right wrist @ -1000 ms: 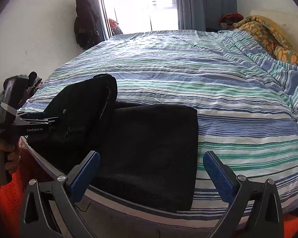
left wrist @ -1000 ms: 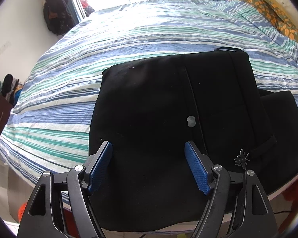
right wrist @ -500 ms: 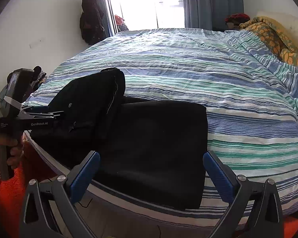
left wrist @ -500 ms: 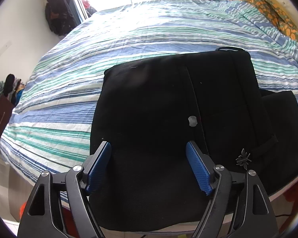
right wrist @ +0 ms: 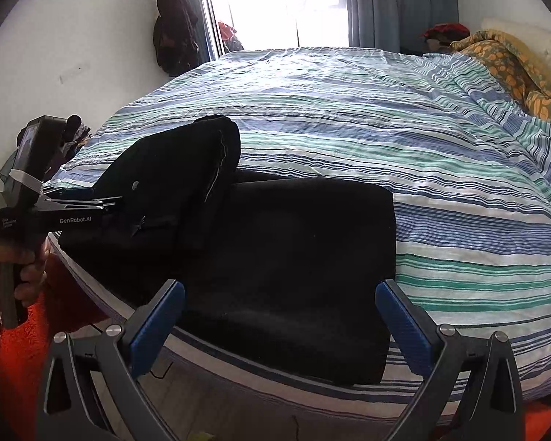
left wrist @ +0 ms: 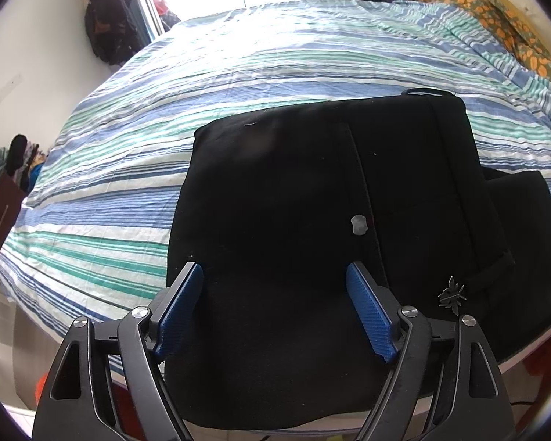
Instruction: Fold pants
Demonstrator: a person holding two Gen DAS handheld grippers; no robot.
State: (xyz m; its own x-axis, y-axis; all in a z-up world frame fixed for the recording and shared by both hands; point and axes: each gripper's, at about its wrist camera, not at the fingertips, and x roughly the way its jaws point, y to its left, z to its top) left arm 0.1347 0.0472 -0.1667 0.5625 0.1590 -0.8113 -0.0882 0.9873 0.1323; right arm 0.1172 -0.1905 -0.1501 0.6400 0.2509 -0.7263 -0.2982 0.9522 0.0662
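Observation:
Black pants [left wrist: 312,198] lie folded at the near edge of the striped bed [left wrist: 238,73]. In the left wrist view the waist part with a silver button [left wrist: 358,225] is doubled over the rest. My left gripper [left wrist: 275,286] is open and empty, its blue pads hovering over the near part of the fold. In the right wrist view the pants [right wrist: 294,250] form a flat slab with the raised folded part [right wrist: 180,183] at the left, where the left gripper [right wrist: 92,202] shows. My right gripper [right wrist: 279,305] is open and empty above the near edge.
A rumpled orange patterned blanket [right wrist: 510,62] lies at the bed's far right. Dark clothes hang on the wall [right wrist: 174,42] by the bright window. Red-orange cloth [right wrist: 22,360] lies on the floor at the left. The bed edge [right wrist: 275,378] runs just below the pants.
The right gripper has pulled back and lifted a little, so the pants sit higher in its view. The left gripper has barely shifted. The pants have not moved.

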